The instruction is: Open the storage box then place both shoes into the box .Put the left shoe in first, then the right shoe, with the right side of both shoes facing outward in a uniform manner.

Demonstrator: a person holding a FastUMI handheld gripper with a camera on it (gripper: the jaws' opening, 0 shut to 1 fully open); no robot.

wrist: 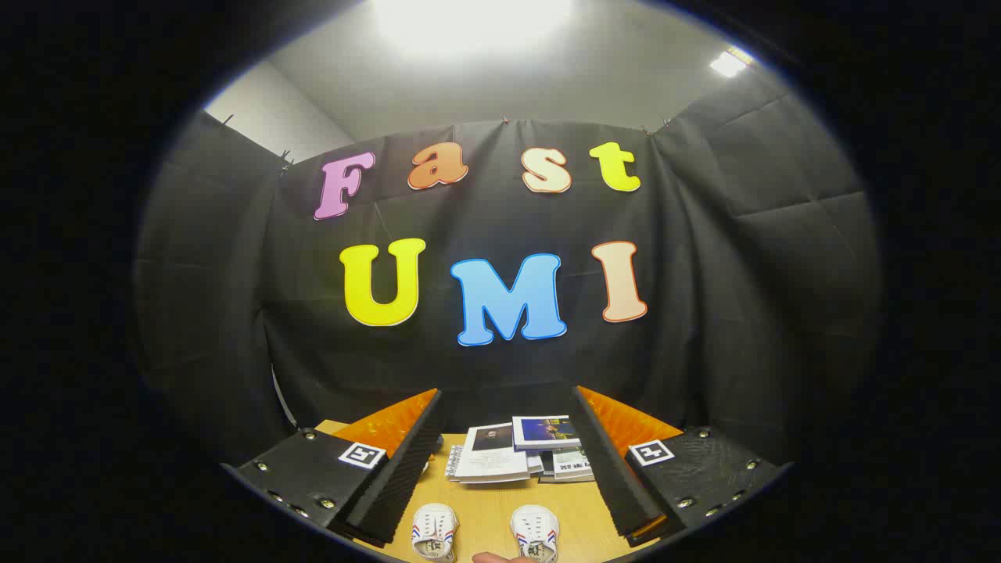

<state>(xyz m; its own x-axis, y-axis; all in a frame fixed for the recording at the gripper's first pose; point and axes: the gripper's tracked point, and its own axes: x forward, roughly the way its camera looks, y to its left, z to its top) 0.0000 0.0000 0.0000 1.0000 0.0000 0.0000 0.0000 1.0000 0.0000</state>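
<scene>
Two small white canvas shoes with red and blue side stripes, one (434, 532) on the left and the other (536, 534) on the right, stand side by side on the near part of the light wooden counter (485, 512), between the released, wide-spread jaws of the gripper (507, 461). Beyond them, a loose pile of booklets and magazines (516, 452) lies toward the counter's far edge.

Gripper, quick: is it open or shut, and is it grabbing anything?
Gripper: open, fingers wide apart, holding nothing; the two white shoes sit on the wooden table between the fingers, untouched.
</scene>
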